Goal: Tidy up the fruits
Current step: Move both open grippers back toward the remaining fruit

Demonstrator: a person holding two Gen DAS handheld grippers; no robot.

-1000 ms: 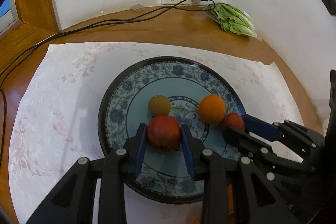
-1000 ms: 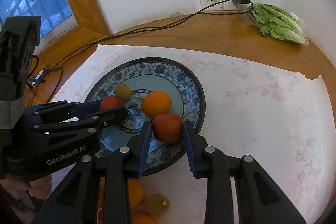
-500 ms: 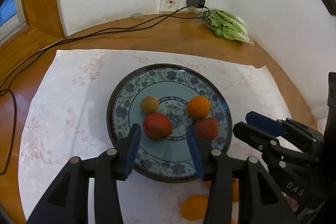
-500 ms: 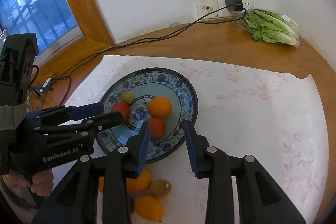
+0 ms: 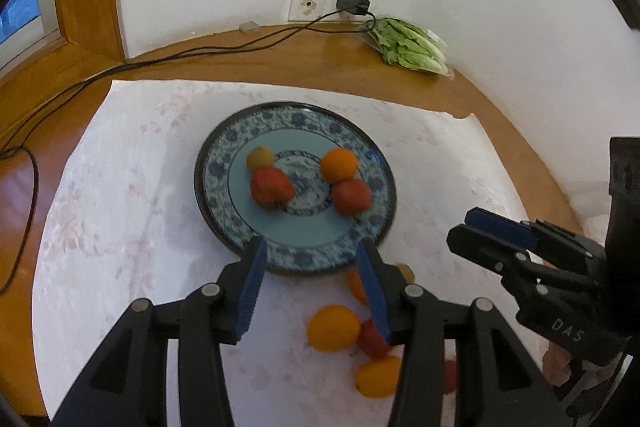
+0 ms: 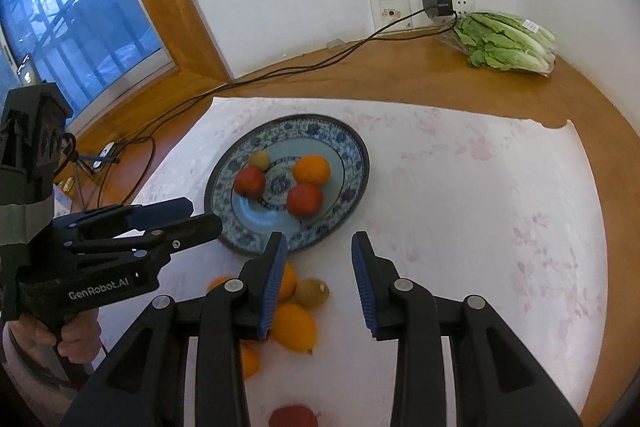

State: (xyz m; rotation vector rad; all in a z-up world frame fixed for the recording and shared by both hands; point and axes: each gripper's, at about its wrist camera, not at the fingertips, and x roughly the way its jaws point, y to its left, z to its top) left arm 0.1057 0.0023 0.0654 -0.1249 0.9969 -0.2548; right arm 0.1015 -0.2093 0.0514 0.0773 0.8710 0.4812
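A blue patterned plate (image 5: pixel 304 115) (image 6: pixel 348 147) on the white cloth carries two red fruits (image 5: pixel 270 187) (image 6: pixel 305 199), an orange (image 5: pixel 339 165) (image 6: pixel 311 169) and a small yellow fruit (image 5: pixel 260 158) (image 6: pixel 259 159). My left gripper (image 5: pixel 312 251) (image 6: pixel 204 215) hovers open over the plate's near rim, nothing between its pads. Just right of it, my right gripper (image 6: pixel 319 241) (image 5: pixel 466 227) is open too and holds nothing. Under both grippers lie several loose fruits on the cloth: oranges (image 5: pixel 333 327), a yellow one (image 6: pixel 294 327), a small brownish one (image 6: pixel 312 292) and a red one (image 6: pixel 294 417), partly hidden by the fingers.
A bag of lettuce (image 5: pixel 408 43) (image 6: pixel 508 43) lies in the far right corner by the wall socket and plugged charger (image 6: pixel 436 5). Its black cable (image 5: pixel 200 51) runs left across the wooden top towards the window (image 6: pixel 60 27). A person's hand (image 6: pixel 76 343) grips the left gripper's handle.
Both grippers have let go of the red fruits they held on the plate and pulled back and up. The left jaws now stand wider. Loose fruits near me have come into view.
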